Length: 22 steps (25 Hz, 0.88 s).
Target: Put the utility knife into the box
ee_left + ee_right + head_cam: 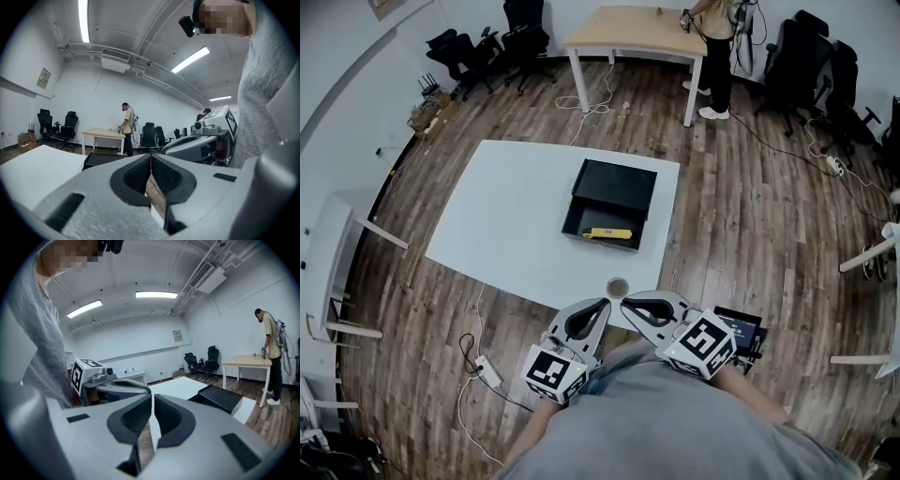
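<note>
Over on the white table [506, 216], the yellow utility knife [607, 232] is already lying inside the black box [572, 220], toward its near side, so the main job is looking done to me. The box is sitting open with its lid [614, 183] at the far side. Closing it might be all that's left, if that's even wanted.

The left gripper [602, 306] and right gripper [627, 303] are hovering side by side just off the table's near edge, both with jaws pressed together and gripping nothing. A small round thing [618, 286] is sitting on that near edge between them and the box — can't tell what it is, but it's the only thing in the way.

Far off, a person [715, 47] is standing at a wooden table [628, 33] with office chairs [502, 42] around, and a power strip [488, 371] is lying on the floor at near left.
</note>
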Each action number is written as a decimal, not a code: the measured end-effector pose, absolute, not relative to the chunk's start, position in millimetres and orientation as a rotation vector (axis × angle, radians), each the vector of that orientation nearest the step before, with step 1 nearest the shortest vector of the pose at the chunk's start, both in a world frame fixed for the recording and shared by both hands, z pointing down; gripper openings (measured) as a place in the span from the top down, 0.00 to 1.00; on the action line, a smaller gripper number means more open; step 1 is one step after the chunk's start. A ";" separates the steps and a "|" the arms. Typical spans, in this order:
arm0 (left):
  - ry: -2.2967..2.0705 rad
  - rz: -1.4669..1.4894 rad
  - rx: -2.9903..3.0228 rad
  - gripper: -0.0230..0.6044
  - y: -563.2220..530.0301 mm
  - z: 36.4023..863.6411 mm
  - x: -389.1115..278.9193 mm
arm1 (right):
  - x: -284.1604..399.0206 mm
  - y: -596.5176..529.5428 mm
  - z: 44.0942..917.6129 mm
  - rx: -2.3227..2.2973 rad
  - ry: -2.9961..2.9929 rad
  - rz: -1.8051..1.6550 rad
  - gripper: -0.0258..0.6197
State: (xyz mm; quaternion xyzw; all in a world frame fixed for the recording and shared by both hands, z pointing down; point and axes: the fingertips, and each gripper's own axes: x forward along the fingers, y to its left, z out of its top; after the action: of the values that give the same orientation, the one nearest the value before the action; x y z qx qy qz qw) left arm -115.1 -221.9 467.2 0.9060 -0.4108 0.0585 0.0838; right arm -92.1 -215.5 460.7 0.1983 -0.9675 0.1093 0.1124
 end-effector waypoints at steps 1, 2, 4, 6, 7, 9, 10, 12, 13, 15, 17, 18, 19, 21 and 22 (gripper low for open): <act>-1.212 0.174 2.717 0.93 -221.0 466.1 -113.0 | -93.5 -215.3 461.4 0.580 -2.838 0.323 0.91; -1.194 0.179 2.730 0.93 -219.6 466.0 -110.4 | -95.0 -215.2 461.9 0.579 -2.838 0.322 0.91; -1.156 0.199 2.759 0.93 -216.5 468.1 -104.9 | -96.4 -215.0 462.7 0.581 -2.839 0.317 0.91; -1.132 0.214 2.791 0.93 -214.9 469.0 -99.2 | -93.2 -215.2 464.8 0.581 -2.834 0.312 0.91; -1.123 0.216 2.804 0.93 -214.8 469.1 -96.0 | -90.3 -215.6 466.3 0.580 -2.831 0.313 0.91; -1.110 0.221 2.814 0.93 -215.9 470.2 -90.8 | -85.1 -216.8 468.6 0.583 -2.828 0.323 0.91; -1.106 0.223 2.814 0.93 -216.7 470.9 -89.6 | -83.7 -217.2 469.6 0.585 -2.826 0.328 0.91; -1.102 0.221 2.811 0.93 -217.8 472.1 -90.2 | -83.1 -218.0 471.1 0.589 -2.821 0.332 0.91; -1.103 0.217 2.809 0.93 -218.2 472.5 -91.6 | -83.6 -218.6 471.5 0.591 -2.820 0.332 0.91; -1.104 0.213 2.805 0.93 -218.3 473.4 -94.9 | -84.9 -219.2 472.1 0.593 -2.819 0.335 0.91; -1.105 0.213 2.801 0.93 -217.8 474.7 -97.4 | -85.2 -218.7 472.8 0.592 -2.817 0.339 0.91; -1.106 0.216 2.797 0.93 -217.7 475.5 -98.2 | -85.1 -218.6 473.0 0.592 -2.815 0.339 0.91; -1.109 0.220 2.791 0.93 -217.7 476.4 -99.1 | -84.9 -218.8 473.0 0.593 -2.813 0.339 0.91; -1.122 0.225 2.776 0.93 -218.4 478.5 -101.9 | -84.3 -220.3 472.6 0.599 -2.811 0.338 0.91; -1.131 0.225 2.766 0.93 -218.9 479.4 -103.6 | -83.9 -221.1 472.5 0.602 -2.809 0.336 0.91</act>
State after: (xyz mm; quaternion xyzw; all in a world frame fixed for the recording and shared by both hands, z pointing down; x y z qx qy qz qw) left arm -103.6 -218.9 479.4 0.9206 -0.3765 0.0748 0.0721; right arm -83.9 -221.1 472.5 0.2066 -0.9636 0.1152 0.1242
